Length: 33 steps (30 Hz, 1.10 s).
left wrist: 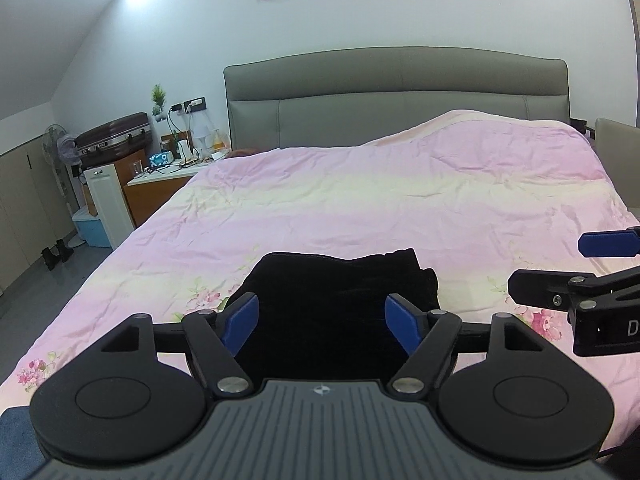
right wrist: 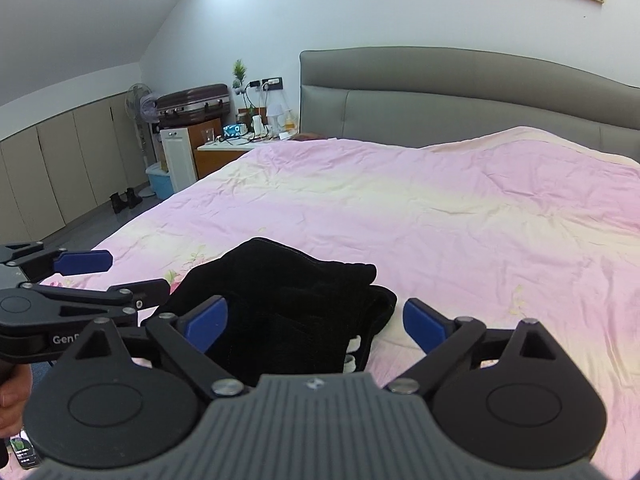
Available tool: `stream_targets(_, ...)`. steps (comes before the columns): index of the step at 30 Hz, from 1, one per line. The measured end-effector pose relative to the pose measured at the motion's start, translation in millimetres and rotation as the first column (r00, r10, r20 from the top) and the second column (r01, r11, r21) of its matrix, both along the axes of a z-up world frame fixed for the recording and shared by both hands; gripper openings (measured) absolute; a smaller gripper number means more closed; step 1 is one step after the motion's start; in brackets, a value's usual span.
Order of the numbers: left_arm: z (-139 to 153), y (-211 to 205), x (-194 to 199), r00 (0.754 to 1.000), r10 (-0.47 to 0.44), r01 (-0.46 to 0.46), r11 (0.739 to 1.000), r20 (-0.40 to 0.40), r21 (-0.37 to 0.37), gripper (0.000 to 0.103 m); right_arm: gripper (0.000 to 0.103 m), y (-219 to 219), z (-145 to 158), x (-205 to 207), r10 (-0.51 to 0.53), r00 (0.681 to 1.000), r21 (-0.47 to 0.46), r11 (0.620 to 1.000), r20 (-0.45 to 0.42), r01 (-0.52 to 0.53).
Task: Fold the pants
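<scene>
Above the folded pants [left wrist: 332, 304] on the bed [left wrist: 360, 208], both grippers' fingers [left wrist: 242, 320] [right wrist: 424, 322] are standing spread wide, gripping nothing.

Left gripper [left wrist: 320, 322] jaws wide, nothing between pads, above folded black pants [left wrist: 340, 280] on pink quilt [left wrist: 360, 208]; right gripper [left wrist: 560, 268] open at right edge, clear of pants

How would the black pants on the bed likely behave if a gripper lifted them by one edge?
The black pants lie in soft, uneven layers, so they would probably droop and unfold. Their plush-looking fabric seems unlikely to slip. They cannot roll.
</scene>
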<state>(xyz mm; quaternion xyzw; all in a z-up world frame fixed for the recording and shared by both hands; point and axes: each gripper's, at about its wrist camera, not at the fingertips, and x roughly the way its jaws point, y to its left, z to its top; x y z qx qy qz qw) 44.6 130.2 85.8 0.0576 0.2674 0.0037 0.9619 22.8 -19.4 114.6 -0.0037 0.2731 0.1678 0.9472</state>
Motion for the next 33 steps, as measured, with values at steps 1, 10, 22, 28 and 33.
stream_targets(1,-1,0,-4,1.0,0.004,-0.004,1.0,0.006,-0.009,0.085,0.093,-2,0,-8,-0.005,1.0,0.0,1.0,0.013,0.005)
stream_targets(10,-20,-11,-27,0.999,0.03,-0.029,0.999,-0.027,0.025,0.088,0.095,-6,-13,-46,-0.053,0.996,-0.017,0.998,0.077,0.054)
stream_targets(22,-43,-11,-29,0.993,0.039,-0.04,0.999,-0.115,-0.011,0.09,0.095,-1,-46,-41,-0.073,0.997,-0.087,0.993,0.034,0.076)
stream_targets(28,-43,-11,-29,0.991,0.037,-0.04,0.999,-0.126,-0.023,0.09,0.095,-1,-47,-40,-0.078,0.997,-0.082,0.993,0.024,0.079)
stream_targets(33,-41,-11,-29,0.991,0.036,-0.04,0.999,-0.127,-0.031,0.09,0.096,0,-48,-41,-0.071,0.997,-0.087,0.993,0.027,0.073)
